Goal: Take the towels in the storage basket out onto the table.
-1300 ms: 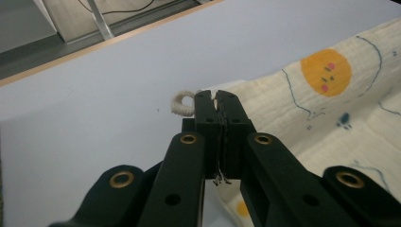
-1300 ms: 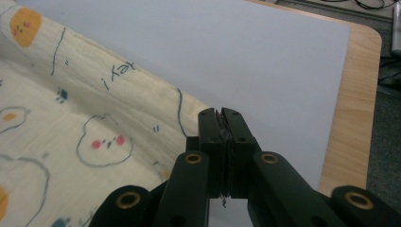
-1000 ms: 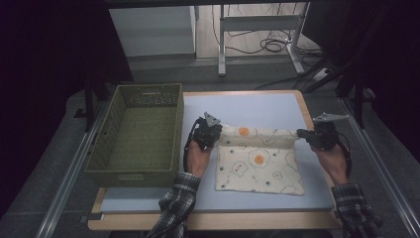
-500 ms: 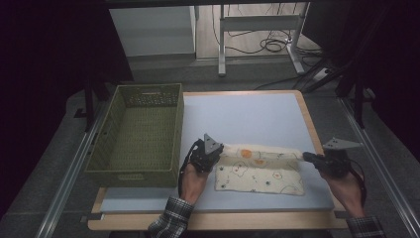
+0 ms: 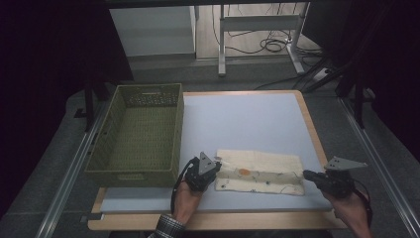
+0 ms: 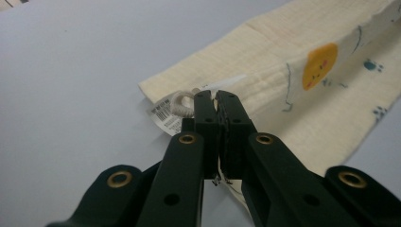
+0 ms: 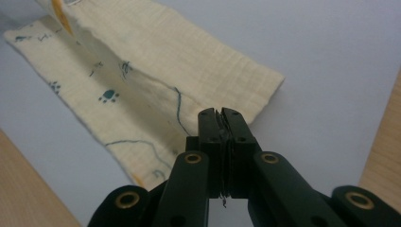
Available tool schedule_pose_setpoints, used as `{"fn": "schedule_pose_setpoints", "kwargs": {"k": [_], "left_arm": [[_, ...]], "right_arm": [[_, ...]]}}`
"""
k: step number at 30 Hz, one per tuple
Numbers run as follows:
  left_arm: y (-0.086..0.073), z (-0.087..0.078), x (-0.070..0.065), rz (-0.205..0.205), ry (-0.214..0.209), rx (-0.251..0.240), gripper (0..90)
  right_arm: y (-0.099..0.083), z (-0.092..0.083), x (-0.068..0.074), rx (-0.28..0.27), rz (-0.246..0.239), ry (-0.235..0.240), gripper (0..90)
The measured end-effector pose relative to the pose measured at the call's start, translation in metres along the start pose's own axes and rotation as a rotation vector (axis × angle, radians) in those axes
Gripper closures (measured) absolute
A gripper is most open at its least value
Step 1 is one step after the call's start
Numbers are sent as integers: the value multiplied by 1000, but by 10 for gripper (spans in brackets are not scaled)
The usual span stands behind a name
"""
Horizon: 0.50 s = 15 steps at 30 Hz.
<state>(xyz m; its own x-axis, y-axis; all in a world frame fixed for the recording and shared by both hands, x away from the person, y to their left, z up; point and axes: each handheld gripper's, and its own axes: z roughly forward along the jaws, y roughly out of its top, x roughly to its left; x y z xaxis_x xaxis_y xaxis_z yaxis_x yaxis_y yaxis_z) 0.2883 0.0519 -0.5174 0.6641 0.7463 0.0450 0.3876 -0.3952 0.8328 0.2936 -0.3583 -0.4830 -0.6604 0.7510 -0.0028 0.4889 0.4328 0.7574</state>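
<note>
Cream printed cloth (image 5: pixel 261 172) lies folded in a long strip on the pale blue table (image 5: pixel 237 119), near its 6 o'clock edge, just to the 3 o'clock side of the green woven basket (image 5: pixel 138 134). Left gripper (image 5: pixel 216 168) is clamped tight on the cloth's 9 o'clock end, by the white tag (image 6: pixel 166 113). Right gripper (image 5: pixel 306 174) is pinched closed on the 3 o'clock end. The cloth stretches between both claws, its upper layer folded over the lower.
</note>
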Motion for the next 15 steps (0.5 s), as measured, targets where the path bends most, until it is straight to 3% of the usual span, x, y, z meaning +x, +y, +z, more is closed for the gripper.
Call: {"fn": "schedule_pose_setpoints", "kwargs": {"k": [3, 15], "left_arm": [[-6, -1, -6, 18, -8, 13, 878], [-25, -14, -17, -19, -56, 25, 847]], "right_arm": [[-7, 1, 5, 10, -6, 7, 873], [-28, -2, 15, 16, 14, 37, 859]]}}
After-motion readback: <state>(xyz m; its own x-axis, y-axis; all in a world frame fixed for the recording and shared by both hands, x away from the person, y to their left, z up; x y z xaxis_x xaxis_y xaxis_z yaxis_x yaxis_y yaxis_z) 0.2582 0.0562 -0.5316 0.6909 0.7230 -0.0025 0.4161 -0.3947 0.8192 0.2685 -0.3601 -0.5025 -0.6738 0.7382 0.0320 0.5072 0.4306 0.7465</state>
